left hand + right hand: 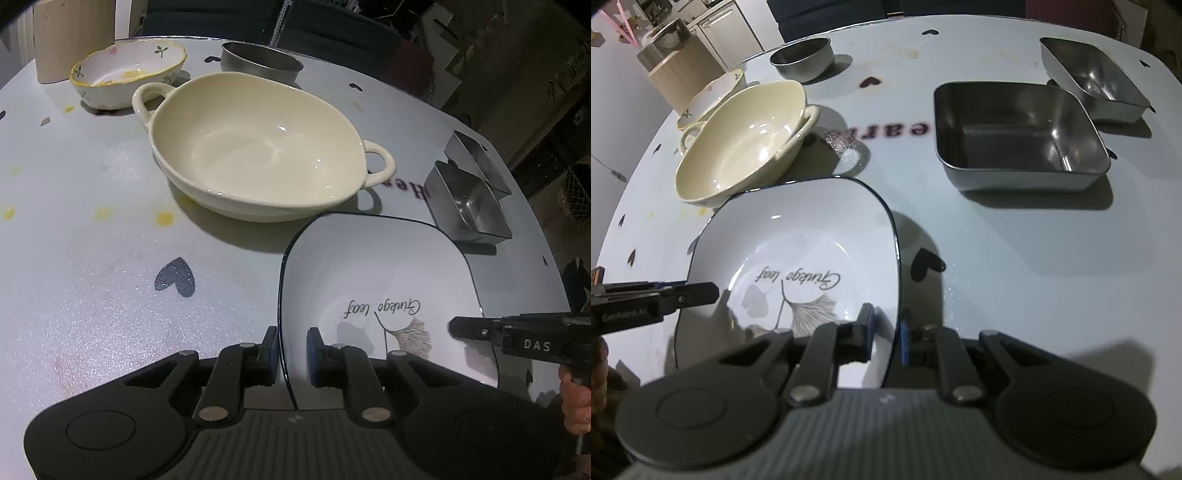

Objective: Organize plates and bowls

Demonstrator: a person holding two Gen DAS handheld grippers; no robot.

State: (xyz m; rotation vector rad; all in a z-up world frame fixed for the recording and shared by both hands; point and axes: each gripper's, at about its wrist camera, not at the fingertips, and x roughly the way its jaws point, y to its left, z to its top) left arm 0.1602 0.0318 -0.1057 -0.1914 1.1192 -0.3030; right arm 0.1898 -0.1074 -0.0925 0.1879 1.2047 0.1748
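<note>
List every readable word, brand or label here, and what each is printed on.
"Ginkgo leaf": script inside the square plate, seen upside down.
"DAS": on the right gripper, left wrist view.
"earth", roughly: printed on the table cover, upside down, partly hidden.
Lettering on the left gripper: too blurred.

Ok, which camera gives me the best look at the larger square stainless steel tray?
The right wrist view: the larger square stainless steel tray sits whole and unobstructed there, with its inside visible. In the left wrist view that tray is squeezed against the right edge, foreshortened, partly overlapping the smaller steel tray behind it.
</note>
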